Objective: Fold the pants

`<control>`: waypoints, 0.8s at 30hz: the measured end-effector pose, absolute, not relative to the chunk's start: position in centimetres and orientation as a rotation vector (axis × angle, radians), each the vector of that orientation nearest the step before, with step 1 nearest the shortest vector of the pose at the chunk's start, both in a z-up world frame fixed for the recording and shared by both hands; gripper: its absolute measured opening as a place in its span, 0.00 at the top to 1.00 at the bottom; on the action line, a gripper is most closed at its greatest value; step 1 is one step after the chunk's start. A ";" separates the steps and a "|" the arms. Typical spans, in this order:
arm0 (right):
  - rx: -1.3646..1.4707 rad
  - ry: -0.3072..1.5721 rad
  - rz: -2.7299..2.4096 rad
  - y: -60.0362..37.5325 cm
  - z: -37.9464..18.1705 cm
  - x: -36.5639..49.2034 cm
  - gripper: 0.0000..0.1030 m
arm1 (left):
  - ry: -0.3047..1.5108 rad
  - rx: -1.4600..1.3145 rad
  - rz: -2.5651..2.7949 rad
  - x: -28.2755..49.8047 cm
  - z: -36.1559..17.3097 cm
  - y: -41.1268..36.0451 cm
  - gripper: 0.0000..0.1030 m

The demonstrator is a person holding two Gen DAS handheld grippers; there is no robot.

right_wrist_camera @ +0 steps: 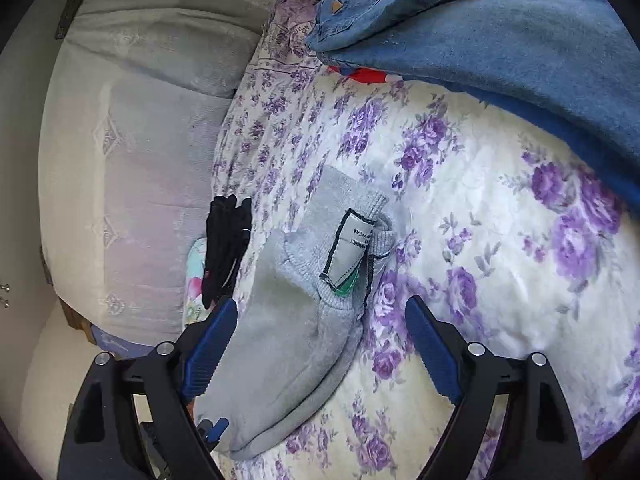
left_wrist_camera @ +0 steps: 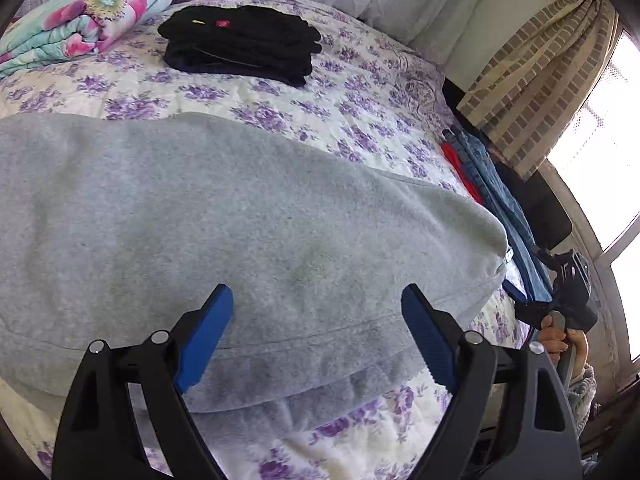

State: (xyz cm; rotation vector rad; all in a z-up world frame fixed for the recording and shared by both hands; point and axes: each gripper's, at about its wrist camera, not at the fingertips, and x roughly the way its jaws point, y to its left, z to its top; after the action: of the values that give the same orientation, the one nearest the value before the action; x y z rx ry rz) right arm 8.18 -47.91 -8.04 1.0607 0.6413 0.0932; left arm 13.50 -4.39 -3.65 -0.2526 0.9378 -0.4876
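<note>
Just one grey pants [left_wrist_camera: 208, 240], two open claws [left_wrist_camera: 316, 320].

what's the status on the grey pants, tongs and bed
Left tongs open over grey pants. Right tongs open at waistband. Jeans and black clothes lie apart.

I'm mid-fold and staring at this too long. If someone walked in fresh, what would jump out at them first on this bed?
Most likely the grey fleece pants, folded into a broad slab across the purple-flowered bedspread, with the open left gripper hovering at the near edge. Next, the folded black garment further up the bed beside a bright floral quilt. In the right wrist view, the blue jeans loom at top right, beyond the open right gripper.
</note>
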 end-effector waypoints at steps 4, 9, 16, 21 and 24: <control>1.129 0.632 0.096 -48.4 -8.6 9.7 0.15 | 0.961 -0.233 -0.463 13.7 -5.9 -5.3 0.17; 1.155 0.580 0.079 -48.6 -9.2 9.9 0.26 | 0.922 -0.243 -0.474 13.3 -5.3 -5.4 0.17; 1.195 0.522 0.060 -49.0 -11.1 9.1 0.70 | 0.880 -0.231 -0.474 16.3 -2.7 -8.7 0.17; 1.111 0.533 0.060 -48.3 -10.9 9.5 0.74 | 0.915 -0.262 -0.333 20.1 -4.2 -9.3 0.17; 1.089 0.526 0.055 -48.1 -10.9 9.7 0.74 | 0.952 -0.167 -0.292 21.4 -6.8 -10.0 0.16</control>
State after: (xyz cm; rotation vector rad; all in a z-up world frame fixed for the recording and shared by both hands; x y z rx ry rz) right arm 9.74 -48.10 -10.87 1.0887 0.5259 0.0549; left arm 21.36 -10.01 -6.81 -0.1666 0.9520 -0.2918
